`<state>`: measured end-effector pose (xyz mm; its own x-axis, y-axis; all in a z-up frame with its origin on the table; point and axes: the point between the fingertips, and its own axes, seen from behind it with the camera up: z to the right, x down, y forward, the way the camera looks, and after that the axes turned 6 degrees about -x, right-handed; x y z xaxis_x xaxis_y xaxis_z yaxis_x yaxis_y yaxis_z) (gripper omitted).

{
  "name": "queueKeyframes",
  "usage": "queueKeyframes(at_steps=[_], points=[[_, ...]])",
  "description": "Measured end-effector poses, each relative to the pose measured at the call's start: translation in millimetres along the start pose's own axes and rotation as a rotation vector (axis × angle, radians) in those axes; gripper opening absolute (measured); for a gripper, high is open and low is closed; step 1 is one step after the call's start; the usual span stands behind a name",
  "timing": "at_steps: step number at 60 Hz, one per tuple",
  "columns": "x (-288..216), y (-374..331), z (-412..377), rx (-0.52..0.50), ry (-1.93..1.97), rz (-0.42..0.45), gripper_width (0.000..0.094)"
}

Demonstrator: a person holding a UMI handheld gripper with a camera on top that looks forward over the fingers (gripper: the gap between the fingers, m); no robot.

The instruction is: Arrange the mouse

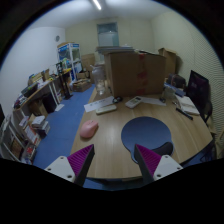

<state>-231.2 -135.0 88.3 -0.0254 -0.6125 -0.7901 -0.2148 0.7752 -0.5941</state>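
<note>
A pink mouse (89, 130) lies on the round wooden table (115, 150), left of a round dark blue mouse mat (147, 133). My gripper (113, 161) hangs above the table's near edge, well short of the mouse. Its two fingers with magenta pads (80, 158) stand wide apart with only bare table and the mat's near edge between them. Nothing is held. The mouse is ahead and to the left of the left finger.
A white keyboard (100, 104) and a large cardboard box (134, 72) sit at the table's far side. Papers and a dark monitor (199, 92) are to the right. Shelves with books (30, 110) stand on the left over blue floor.
</note>
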Motion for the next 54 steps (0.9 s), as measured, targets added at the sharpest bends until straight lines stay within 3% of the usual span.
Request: queueKeyframes(at_steps=[9, 22, 31, 41, 49, 50, 54], points=[[-8.5, 4.5, 6.3, -0.071, -0.032, -0.018, 0.0828], [0.0, 81.6, -55.8, -0.189, -0.019, -0.018, 0.0829], [1.9, 143.6, -91.5, -0.166, -0.069, -0.013, 0.0826], [-2.1, 190.0, -87.6, -0.041, -0.118, 0.005, 0.0822], [-19.5, 212.9, -86.1, -0.010, -0.093, 0.027, 0.0806], [-21.5, 215.5, -85.0, -0.005, -0.087, 0.027, 0.0837], [-29.6, 226.3, -75.5, 0.024, -0.075, 0.026, 0.0628]])
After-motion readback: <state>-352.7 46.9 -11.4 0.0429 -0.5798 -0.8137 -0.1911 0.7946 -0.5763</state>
